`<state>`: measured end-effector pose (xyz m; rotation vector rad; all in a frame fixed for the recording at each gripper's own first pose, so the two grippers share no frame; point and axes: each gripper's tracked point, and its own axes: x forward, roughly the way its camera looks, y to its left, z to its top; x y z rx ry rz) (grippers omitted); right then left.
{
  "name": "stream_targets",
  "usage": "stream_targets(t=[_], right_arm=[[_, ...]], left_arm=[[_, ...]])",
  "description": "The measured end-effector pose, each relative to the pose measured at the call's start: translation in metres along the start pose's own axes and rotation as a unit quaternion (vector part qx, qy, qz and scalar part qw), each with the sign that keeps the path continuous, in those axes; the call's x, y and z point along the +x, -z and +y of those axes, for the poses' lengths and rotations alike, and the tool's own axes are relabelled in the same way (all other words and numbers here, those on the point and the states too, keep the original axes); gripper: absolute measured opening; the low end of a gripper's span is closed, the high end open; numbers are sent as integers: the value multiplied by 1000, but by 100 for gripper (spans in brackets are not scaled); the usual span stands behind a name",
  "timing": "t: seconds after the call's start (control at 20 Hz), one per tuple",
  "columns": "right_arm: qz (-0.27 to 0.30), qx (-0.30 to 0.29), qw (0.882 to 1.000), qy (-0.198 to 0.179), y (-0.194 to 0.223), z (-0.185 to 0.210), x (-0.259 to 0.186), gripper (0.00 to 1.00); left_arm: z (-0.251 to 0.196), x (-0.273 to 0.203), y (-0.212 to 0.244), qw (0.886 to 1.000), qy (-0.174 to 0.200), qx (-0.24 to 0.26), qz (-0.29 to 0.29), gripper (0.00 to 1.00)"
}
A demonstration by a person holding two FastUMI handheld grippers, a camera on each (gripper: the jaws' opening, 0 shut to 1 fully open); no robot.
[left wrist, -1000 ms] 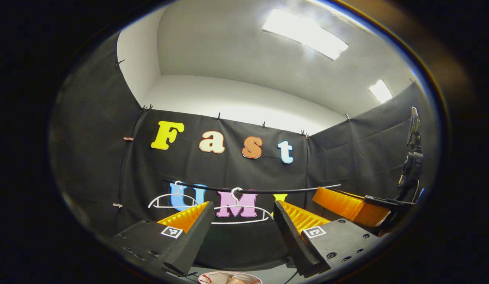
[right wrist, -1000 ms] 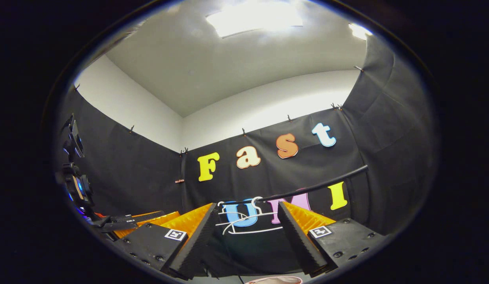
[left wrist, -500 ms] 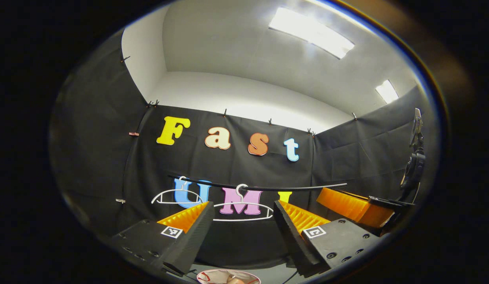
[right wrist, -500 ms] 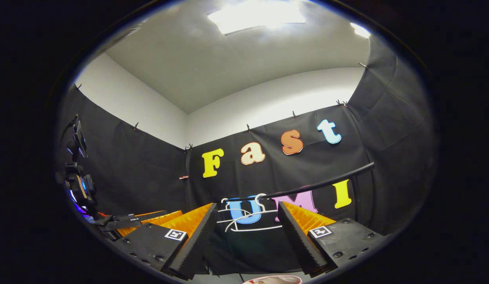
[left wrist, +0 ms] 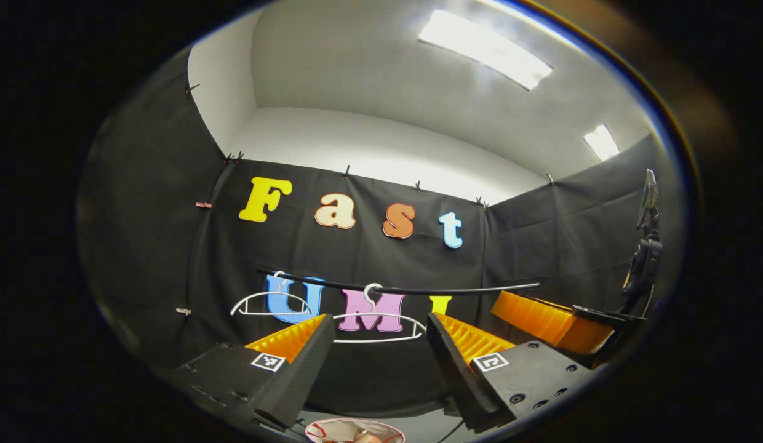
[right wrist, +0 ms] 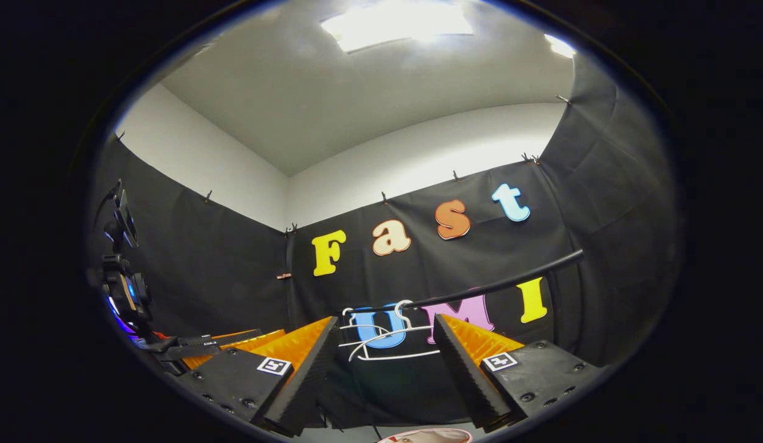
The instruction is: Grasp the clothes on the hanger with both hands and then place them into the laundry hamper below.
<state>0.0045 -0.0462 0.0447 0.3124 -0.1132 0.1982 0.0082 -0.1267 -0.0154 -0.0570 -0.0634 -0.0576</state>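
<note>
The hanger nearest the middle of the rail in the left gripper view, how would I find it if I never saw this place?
Find the black rail running across the booth's cloth wall. Two white wire hangers hook onto it, both bare. The one you want hangs straight ahead between the left gripper fingers, while its neighbour hangs off to the left by the rail's end.

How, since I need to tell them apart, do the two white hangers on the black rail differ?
The left hanger hooks near the rail's left end; the middle hanger hooks nearer its centre. In the left gripper view, the left hanger sits outside the open left claw, partly hidden by one finger, while the middle hanger shows between the fingers. Both are thin, white and bare of clothes.
</note>
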Motion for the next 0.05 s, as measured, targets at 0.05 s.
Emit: stream_targets(t=[0.05], right_arm=[[-1,1,1000,0,0,1,-1,97]], left_arm=[[0,0,2,1000,1,-2,2,95]])
